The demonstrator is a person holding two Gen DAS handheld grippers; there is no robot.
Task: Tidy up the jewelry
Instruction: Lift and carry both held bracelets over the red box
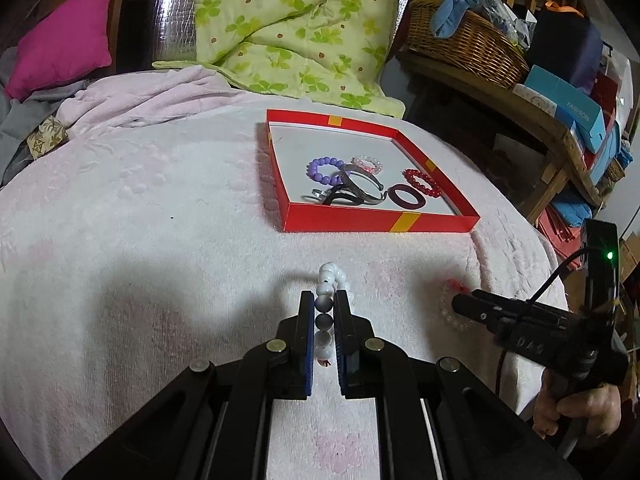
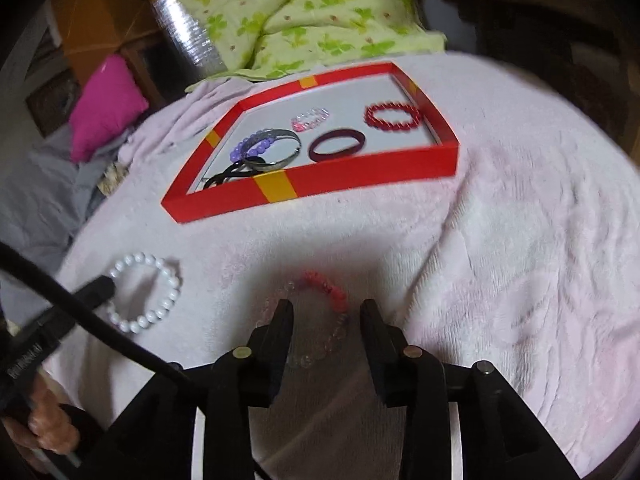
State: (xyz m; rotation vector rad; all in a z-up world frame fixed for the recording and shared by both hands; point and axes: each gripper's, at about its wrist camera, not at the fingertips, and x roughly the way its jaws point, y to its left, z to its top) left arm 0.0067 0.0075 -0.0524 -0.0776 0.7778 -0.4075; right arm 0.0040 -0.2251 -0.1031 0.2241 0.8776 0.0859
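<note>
On the left, our left gripper (image 1: 324, 300) is clamped narrow on the white bead bracelet (image 1: 329, 280), which rests on the pale pink towel (image 1: 160, 200) a little short of the red tray (image 1: 380, 222). The pads pinch one side of the loop, so we judge the grip good enough to lift; we should raise it straight up until the hanging beads clear the towel before we carry it forward.

In the middle, the tray's near wall stands upright between us and the jewelry already inside: a purple bead bracelet (image 1: 322, 170), a silver bangle (image 1: 360, 184), a dark maroon ring-shaped bangle (image 1: 402, 196) and a red bead bracelet (image 1: 422, 182). We need to go over that wall, not into it. The far left part of the tray floor looks bare, so that is where we aim.

On the right, our right gripper (image 2: 326, 312) has its jaws parted, gripping nothing, and straddles one side of the clear-and-red bead bracelet (image 2: 324, 292) on the towel. We should lower until the pads flank the beads, then close. The towel falls away to the right, and the two tools sit near each other, so we lift one at a time.
</note>
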